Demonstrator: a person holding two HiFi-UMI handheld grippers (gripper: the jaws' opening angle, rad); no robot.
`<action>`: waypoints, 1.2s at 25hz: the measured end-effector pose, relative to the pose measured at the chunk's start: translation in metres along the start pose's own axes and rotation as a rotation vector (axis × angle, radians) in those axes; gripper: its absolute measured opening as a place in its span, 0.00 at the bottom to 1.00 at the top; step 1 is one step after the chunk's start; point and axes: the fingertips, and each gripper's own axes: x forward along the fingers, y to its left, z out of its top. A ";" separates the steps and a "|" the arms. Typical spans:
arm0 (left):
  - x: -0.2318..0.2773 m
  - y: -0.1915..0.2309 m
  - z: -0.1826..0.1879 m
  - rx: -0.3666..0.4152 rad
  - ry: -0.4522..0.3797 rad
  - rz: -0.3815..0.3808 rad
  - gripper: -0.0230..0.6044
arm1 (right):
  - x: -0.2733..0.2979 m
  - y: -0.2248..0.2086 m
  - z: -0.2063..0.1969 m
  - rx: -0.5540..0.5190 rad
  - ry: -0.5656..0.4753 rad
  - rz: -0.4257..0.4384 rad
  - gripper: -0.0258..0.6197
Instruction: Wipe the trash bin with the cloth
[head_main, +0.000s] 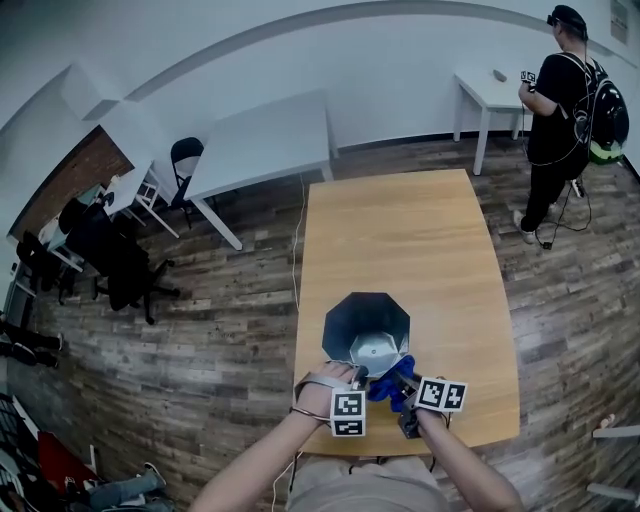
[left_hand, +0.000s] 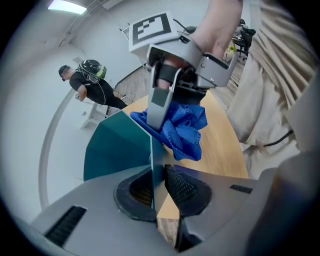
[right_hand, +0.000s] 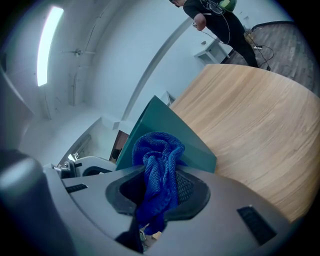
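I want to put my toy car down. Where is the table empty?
The far half of the wooden table, beyond the trash bin, is bare. Bare strips also flank the bin. The near end is crowded: the left gripper clamps the bin's rim, the right gripper holds the blue cloth there.
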 end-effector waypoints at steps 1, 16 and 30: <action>0.000 0.001 0.000 -0.001 -0.004 -0.001 0.13 | 0.005 -0.006 -0.003 0.001 0.013 -0.010 0.17; 0.001 0.004 0.003 0.021 -0.055 -0.022 0.13 | 0.082 -0.124 -0.061 0.018 0.220 -0.178 0.17; 0.004 0.004 0.002 -0.007 -0.055 -0.012 0.13 | 0.113 -0.165 -0.088 -0.006 0.331 -0.252 0.17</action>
